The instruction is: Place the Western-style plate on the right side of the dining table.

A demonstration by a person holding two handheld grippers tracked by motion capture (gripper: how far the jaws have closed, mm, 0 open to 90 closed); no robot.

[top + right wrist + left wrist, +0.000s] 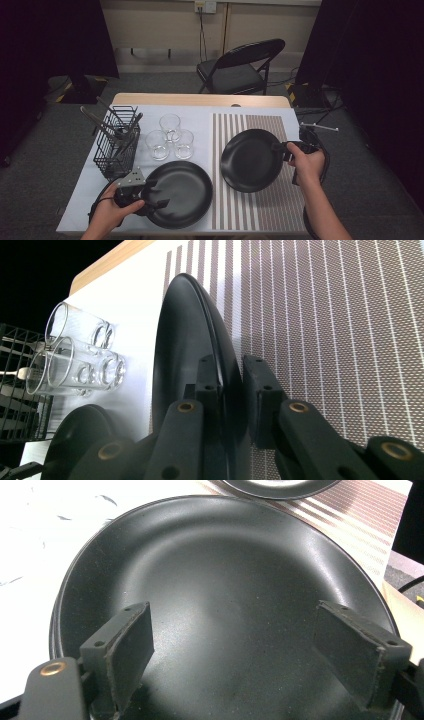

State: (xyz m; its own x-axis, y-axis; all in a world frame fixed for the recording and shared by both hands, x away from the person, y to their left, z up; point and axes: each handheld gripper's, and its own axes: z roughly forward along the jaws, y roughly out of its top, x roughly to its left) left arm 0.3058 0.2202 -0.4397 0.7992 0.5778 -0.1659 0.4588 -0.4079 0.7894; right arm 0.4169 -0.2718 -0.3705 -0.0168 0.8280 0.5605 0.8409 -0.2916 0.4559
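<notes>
Two black plates are on the table. The nearer plate (182, 192) lies flat on the white cloth at the front left; in the left gripper view this plate (225, 580) spreads under the jaws. My left gripper (152, 192) is open over its left rim, pads (132, 645) wide apart. The second plate (250, 160) hangs over the striped placemat (260, 210). My right gripper (279, 148) is shut on its right rim. In the right gripper view that plate (180, 350) shows edge-on, its rim pinched between the pads (257, 390).
A black wire basket (117, 142) with utensils stands at the left edge. Three clear glasses (170, 137) cluster behind the nearer plate. A black folding chair (240, 67) sits beyond the table's far edge.
</notes>
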